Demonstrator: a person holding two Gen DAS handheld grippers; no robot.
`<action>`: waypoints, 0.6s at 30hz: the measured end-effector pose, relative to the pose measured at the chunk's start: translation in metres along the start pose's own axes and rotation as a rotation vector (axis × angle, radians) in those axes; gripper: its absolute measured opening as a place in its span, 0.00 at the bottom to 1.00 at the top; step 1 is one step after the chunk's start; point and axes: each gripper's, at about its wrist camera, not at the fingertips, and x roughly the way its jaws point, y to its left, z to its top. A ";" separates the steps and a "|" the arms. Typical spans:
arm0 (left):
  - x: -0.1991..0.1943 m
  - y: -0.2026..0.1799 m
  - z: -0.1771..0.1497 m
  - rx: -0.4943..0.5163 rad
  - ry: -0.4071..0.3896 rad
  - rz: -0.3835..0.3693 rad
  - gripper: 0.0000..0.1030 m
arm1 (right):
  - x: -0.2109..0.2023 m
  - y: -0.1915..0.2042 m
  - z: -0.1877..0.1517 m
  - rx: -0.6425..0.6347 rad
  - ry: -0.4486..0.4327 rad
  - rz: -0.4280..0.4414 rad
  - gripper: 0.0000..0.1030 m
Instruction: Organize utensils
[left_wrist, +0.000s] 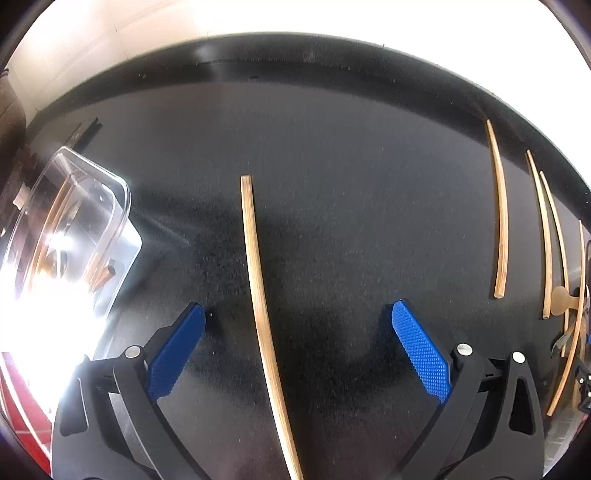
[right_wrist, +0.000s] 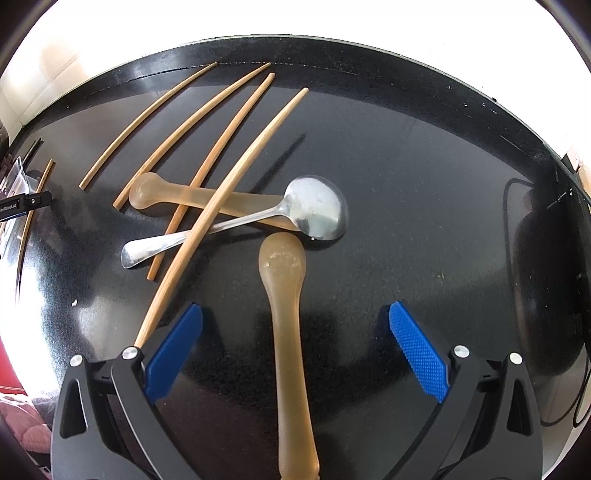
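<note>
Both grippers stand with their blue textured pads spread wide, holding nothing. Left gripper (left_wrist: 297, 347) hovers over the black speckled countertop (left_wrist: 332, 184), and 1 long pale wooden chopstick (left_wrist: 258, 295) lies lengthwise between its fingers, slightly nearer the left pad, touching neither, running from mid-frame down past the bottom edge. At the left edge of that view sits a clear plastic container (left_wrist: 88, 221) with wooden sticks inside, partly washed out by glare. More wooden chopsticks (left_wrist: 500, 221) lie well apart at the right of the frame.

Right gripper (right_wrist: 295, 345) straddles a translucent amber plastic spoon (right_wrist: 288, 332), whose handle runs down the centre of the frame between the pads, its bowl pointing up the frame. Just above it, a shiny metal spoon (right_wrist: 314, 206) rests across a second amber plastic spoon (right_wrist: 207, 199), and a curved wooden chopstick (right_wrist: 221, 199) crosses over both. Another 3 wooden chopsticks (right_wrist: 147, 122) fan toward the upper left.
</note>
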 end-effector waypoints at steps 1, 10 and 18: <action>-0.006 -0.003 -0.001 0.016 -0.038 0.001 0.58 | -0.003 0.001 -0.001 -0.007 -0.024 0.001 0.86; -0.040 -0.041 0.009 0.191 -0.103 -0.143 0.05 | -0.036 -0.014 0.001 0.181 -0.067 0.071 0.17; -0.096 -0.061 0.024 0.210 -0.154 -0.266 0.05 | -0.084 -0.017 0.003 0.348 -0.158 0.269 0.17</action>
